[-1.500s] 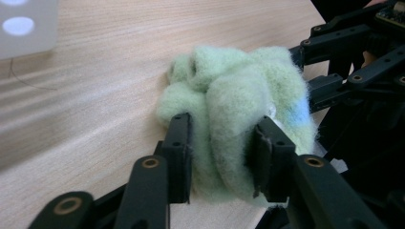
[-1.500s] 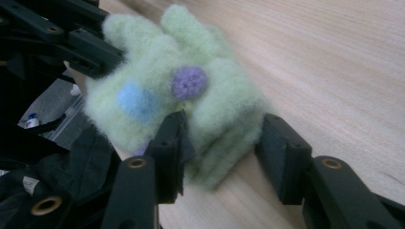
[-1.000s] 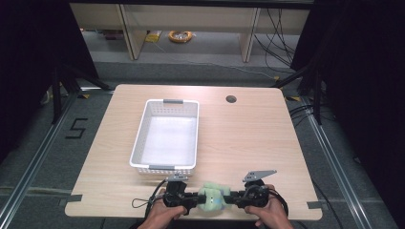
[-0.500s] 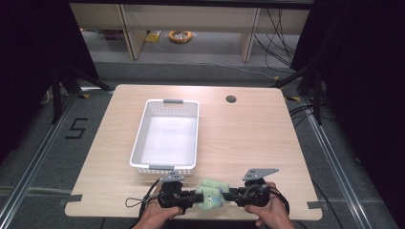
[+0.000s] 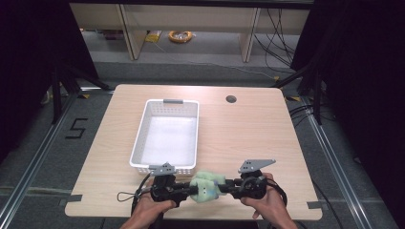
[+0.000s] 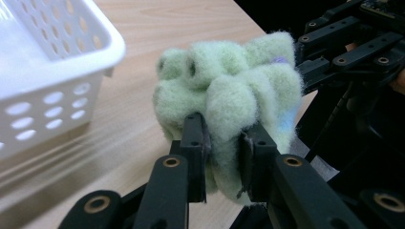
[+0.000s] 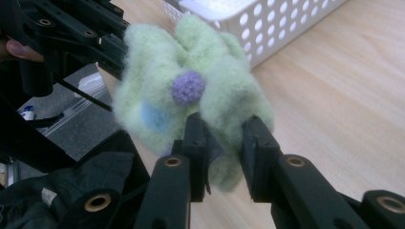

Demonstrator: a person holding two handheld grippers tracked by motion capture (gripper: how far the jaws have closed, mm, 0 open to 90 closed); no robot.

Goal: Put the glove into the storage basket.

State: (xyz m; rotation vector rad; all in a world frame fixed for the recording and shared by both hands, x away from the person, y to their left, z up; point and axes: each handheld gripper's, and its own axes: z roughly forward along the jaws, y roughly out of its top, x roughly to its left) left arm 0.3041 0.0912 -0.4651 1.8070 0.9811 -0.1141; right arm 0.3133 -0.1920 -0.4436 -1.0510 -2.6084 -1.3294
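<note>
A bunched pale green fuzzy cloth (image 5: 205,185) with a purple pompom (image 7: 188,88) and a blue patch hangs just above the table's near edge, held from both sides. My left gripper (image 5: 187,190) is shut on its left end, with the jaws pinching a fold of the cloth (image 6: 224,102). Facing it from the right, my right gripper (image 5: 226,185) is shut on the other end of the cloth (image 7: 191,90). A white perforated basket (image 5: 168,135) stands empty just beyond the cloth, left of centre.
The wooden table (image 5: 248,133) has a round cable hole (image 5: 231,99) at the back right. Bare wood lies right of the basket. Dark curtains flank the table, and shelving stands behind it. The basket wall (image 6: 52,86) is close to my left gripper.
Both grippers have risen a little together, lifting the green cloth off the table near the front edge. The grip on both ends is unchanged.
</note>
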